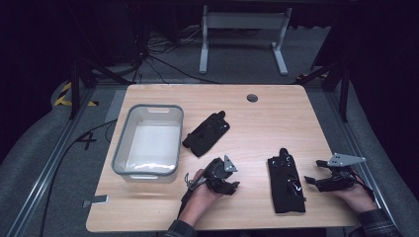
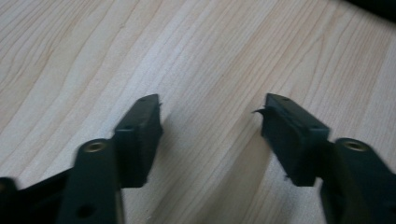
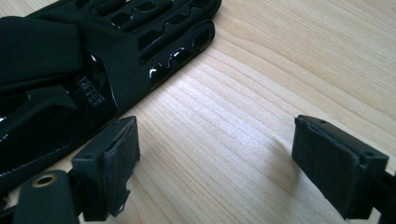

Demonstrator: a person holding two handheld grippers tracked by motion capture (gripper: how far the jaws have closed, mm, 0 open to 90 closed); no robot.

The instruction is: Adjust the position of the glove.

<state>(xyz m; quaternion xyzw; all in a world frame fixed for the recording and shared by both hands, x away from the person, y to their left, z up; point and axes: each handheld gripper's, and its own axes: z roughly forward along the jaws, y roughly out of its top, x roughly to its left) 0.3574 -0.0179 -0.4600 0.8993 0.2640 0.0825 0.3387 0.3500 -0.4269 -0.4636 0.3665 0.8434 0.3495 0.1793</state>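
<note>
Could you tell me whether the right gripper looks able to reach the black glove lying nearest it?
Probably yes: the right gripper is open, with bare table between it and the glove.

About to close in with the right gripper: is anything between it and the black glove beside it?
Nothing. In the high view, bare wood separates the right gripper from the near glove; the right gripper view shows bare table between its open jaws, glove at left.

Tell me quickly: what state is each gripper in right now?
Left gripper: open, holding nothing, over bare table.
Right gripper: open, holding nothing, beside a black glove.
</note>
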